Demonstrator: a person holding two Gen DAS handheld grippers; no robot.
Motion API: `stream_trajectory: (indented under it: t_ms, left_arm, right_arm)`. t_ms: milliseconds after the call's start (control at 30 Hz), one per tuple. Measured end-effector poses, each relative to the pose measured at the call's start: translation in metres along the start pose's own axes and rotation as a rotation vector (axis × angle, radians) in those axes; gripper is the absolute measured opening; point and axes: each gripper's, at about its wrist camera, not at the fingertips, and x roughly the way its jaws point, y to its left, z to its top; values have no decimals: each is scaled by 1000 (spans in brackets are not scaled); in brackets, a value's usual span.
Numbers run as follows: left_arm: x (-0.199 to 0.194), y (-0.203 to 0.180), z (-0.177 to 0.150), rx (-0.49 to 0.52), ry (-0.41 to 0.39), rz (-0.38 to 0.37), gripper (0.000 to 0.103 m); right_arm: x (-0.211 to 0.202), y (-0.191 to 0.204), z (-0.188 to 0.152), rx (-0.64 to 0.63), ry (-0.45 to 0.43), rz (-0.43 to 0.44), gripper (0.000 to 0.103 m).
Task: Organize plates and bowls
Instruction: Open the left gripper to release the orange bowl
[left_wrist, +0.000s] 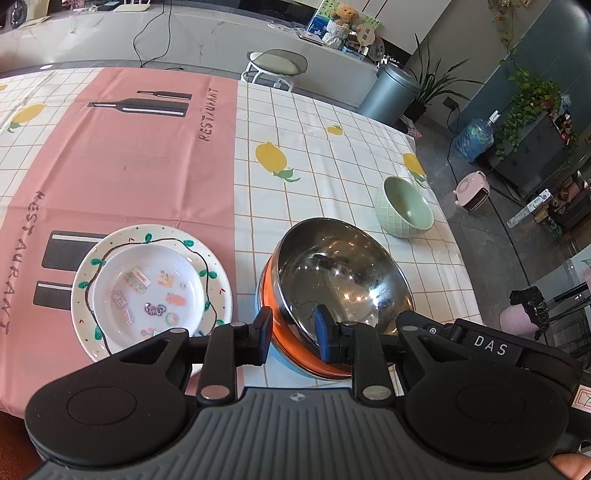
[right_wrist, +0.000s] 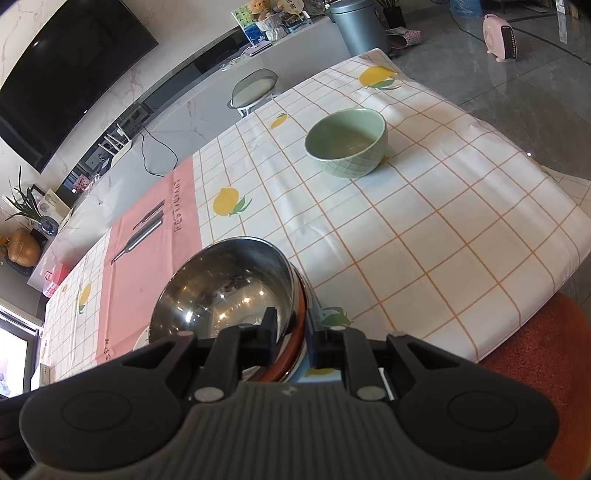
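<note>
**Now both claws sit at the rim of the steel bowl**

Now the steel bowl (left_wrist: 343, 273) sits tilted inside an orange-walled bowl (left_wrist: 275, 310) with a pale blue base, on the checked tablecloth (left_wrist: 314, 155) of the table. The left claw (left_wrist: 293, 332) straddles the near rim of this pair: one blue pad (left_wrist: 320, 325) is inside the steel bowl, the other finger (left_wrist: 263, 332) stands outside the orange wall with a gap showing, so the jaws are loosened rather than pinching.

From the right wrist view, the right claw (right_wrist: 291, 341) is clamped on the rim of the steel bowl (right_wrist: 221, 288), one finger (right_wrist: 269, 328) inside and the other outside, tight against the orange edge.

Just left of the bowls, a small white dish (left_wrist: 147, 291) with sticker-like pictures lies in a larger plate (left_wrist: 214, 266) painted with green leaves; both rest on the pink panel of the cloth. A green bowl (left_wrist: 404, 210) stands upright, well apart, toward the far right edge of the table.
</note>
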Motion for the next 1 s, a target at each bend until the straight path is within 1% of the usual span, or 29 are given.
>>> stream_trajectory:
  t_ms: [67,133,200,300,400,433,600,800,900,1000]
  left_arm:
    - [-2,0,0,-2,-8,0,39]
    - [-4,0,1,-3,-16,-3,42]
    - [-7,0,2,0,-31,-1,47]
    - [-13,-2,5,3,-67,3,51]
    - [-15,-6,11,10,-78,-13,52]
    - [-15,-7,13,14,-77,-19,52]
    - [-10,-21,25,43,-34,-74,52]
    - [2,-46,40,92,-16,-88,55]
    - [12,-58,46,115,3,-94,56]
    - [23,-70,52,139,29,-98,59]
  right_arm:
    - [-3,0,1,-8,-12,2,19]
    - [-6,1,2,-9,-22,7,27]
    - [-9,2,4,-14,-30,6,34]
    - [-12,1,7,-18,-47,8,37]
    - [-15,-1,11,-11,-59,6,39]
    - [-15,-3,13,-9,-62,5,43]
    - [-17,-14,23,9,-81,-6,51]
    - [-20,-29,39,43,-109,-14,54]
    - [-19,-36,46,53,-118,-16,61]
    - [-18,-44,53,64,-126,-21,62]
